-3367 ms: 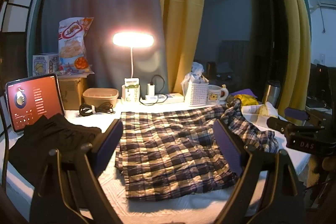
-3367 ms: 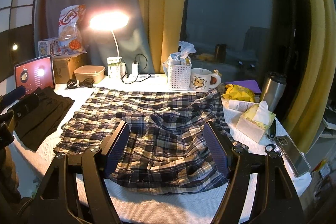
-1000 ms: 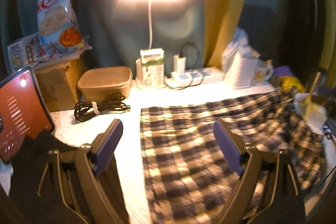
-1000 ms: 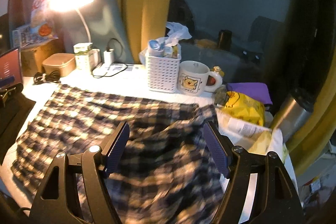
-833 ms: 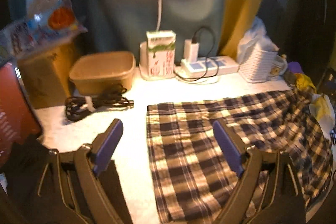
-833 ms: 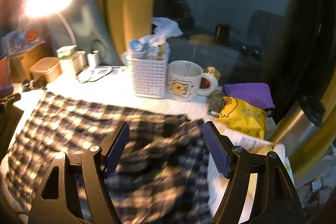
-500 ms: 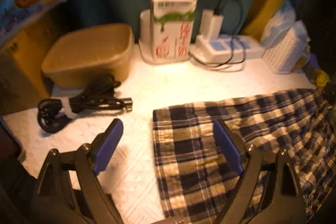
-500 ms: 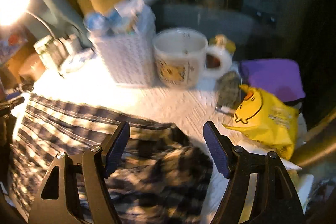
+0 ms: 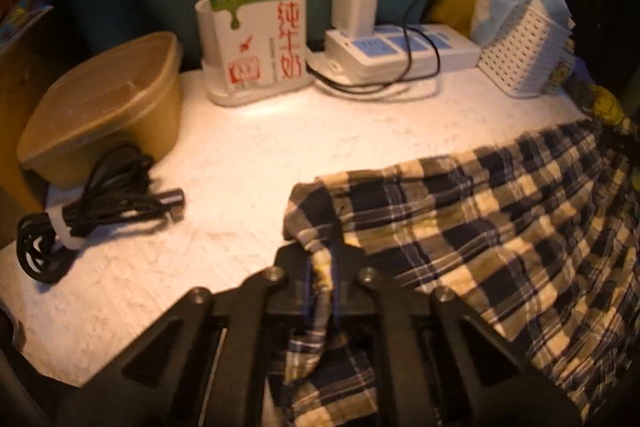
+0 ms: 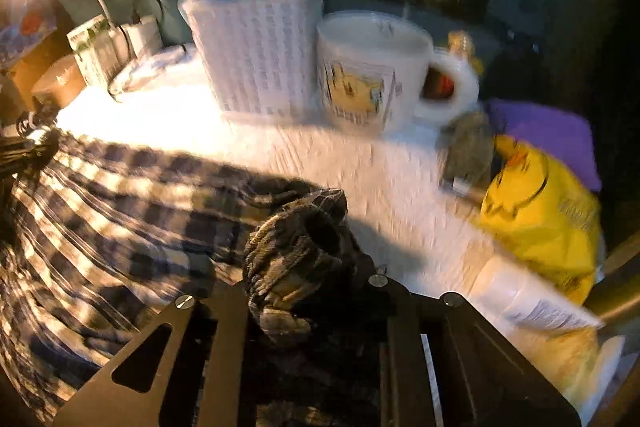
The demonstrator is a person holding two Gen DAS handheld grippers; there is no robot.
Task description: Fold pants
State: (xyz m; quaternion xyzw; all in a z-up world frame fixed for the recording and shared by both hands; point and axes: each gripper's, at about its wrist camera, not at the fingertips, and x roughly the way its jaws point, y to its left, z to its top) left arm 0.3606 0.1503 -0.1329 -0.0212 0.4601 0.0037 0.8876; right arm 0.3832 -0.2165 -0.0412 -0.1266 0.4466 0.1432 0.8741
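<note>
With both hand-held grippers clenched on far corners of the pants [image 9: 500, 227] spread across the bench [image 9: 240, 163], left [image 9: 320, 267] at lower centre, right [image 10: 296, 267] bunching cloth, a sweeping fold could snag the mug [image 10: 372, 71] or cable [image 9: 92, 203].

Left wrist view low over the table, close above the pants [image 9: 500, 227], facing the milk carton [image 9: 256, 23], right wrist view equally close, facing the mug [image 10: 368, 71], both sharing pants and white basket [image 9: 524, 59].
</note>
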